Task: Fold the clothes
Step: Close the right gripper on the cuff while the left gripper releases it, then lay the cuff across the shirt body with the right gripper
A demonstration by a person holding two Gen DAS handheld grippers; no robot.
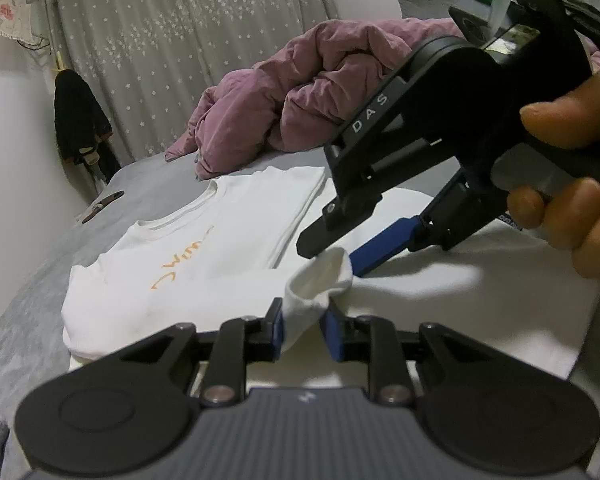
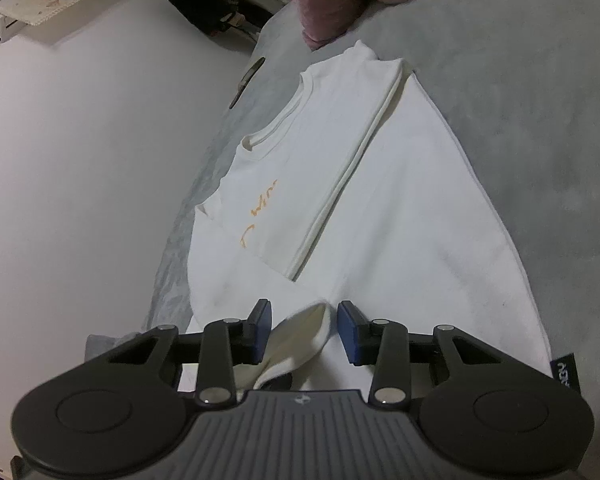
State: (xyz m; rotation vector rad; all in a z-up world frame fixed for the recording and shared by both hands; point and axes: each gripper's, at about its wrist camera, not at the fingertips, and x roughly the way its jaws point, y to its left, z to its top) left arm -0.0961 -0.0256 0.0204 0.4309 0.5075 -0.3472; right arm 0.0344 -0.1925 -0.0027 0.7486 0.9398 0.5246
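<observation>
A grey bed [image 2: 540, 120] is filling most of both views, w/ a white wall [image 2: 80, 200] running along its left. A crumpled mauve duvet [image 1: 300, 96] is lying at the far end, in front of a starred grey curtain [image 1: 160, 40]. A white T-shirt [image 2: 400, 200] w/ orange lettering is lying flat on the bed, collar toward the left edge; its far side is already folded in, leaving a doubled hem across the middle. A dark garment [image 1: 80, 120] is hanging at the far left corner. The near sleeve [image 1: 320, 280] is being lifted off the shirt. The left gripper [image 1: 304, 320] is pinching it, jaws nearly closed on the cloth. The right gripper [image 2: 304, 332] is straddling the cuff, jaws part open, pads apart from the fabric on both sides. A hand [image 1: 572, 200] is holding the right gripper's handle.
</observation>
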